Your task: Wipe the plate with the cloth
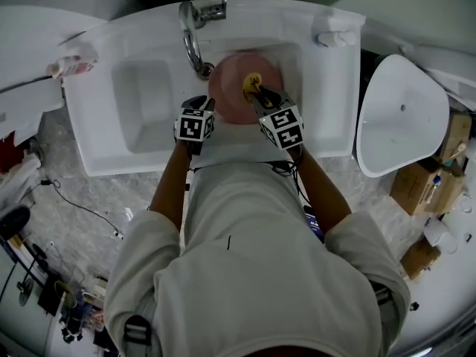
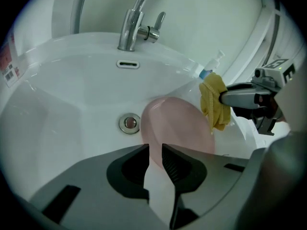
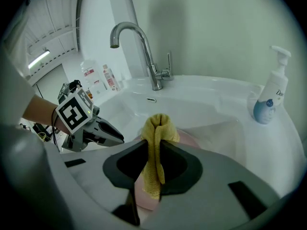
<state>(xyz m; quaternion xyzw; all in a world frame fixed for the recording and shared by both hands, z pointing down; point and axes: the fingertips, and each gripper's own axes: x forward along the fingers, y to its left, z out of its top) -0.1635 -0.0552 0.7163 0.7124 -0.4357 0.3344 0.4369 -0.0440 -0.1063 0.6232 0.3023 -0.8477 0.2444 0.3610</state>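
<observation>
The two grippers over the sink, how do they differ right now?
The left gripper clamps the pink plate by its rim; the right gripper clamps a folded yellow cloth. The left gripper's load is rigid and held tilted; the right gripper's hangs limp by the plate. Both are shut on something over the white sink.

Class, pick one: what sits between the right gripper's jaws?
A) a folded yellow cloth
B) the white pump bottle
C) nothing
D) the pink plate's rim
A: the right gripper has its jaws shut on the folded yellow cloth, held over the round pink plate.
</observation>
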